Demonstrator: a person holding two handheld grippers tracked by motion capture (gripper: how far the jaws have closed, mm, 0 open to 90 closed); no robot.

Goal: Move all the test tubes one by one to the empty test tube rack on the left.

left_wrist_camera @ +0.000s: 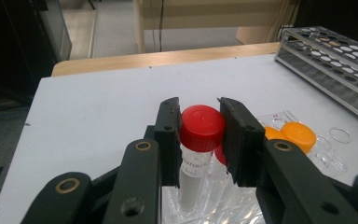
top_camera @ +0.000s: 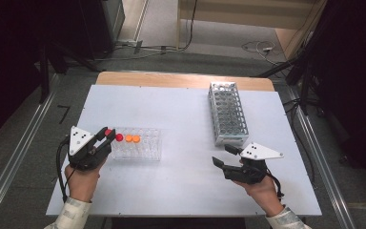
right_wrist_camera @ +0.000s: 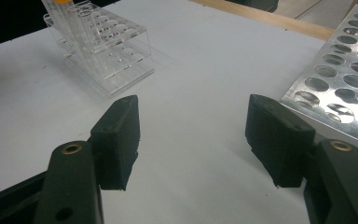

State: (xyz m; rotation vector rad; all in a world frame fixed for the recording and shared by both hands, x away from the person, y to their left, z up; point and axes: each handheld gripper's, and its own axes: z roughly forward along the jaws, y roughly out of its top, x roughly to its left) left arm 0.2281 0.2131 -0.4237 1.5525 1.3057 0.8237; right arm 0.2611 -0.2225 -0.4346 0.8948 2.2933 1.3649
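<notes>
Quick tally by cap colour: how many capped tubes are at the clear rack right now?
Red caps: 2, one clamped in the left tongs, one in the clear rack
Orange caps: 2
Total: 4

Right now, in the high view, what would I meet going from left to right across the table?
Left gripper, shut on a red-capped tube → clear plastic rack with two orange caps → right gripper, jaws open with nothing between them. The metal rack lies farther back, above the right gripper.
</notes>
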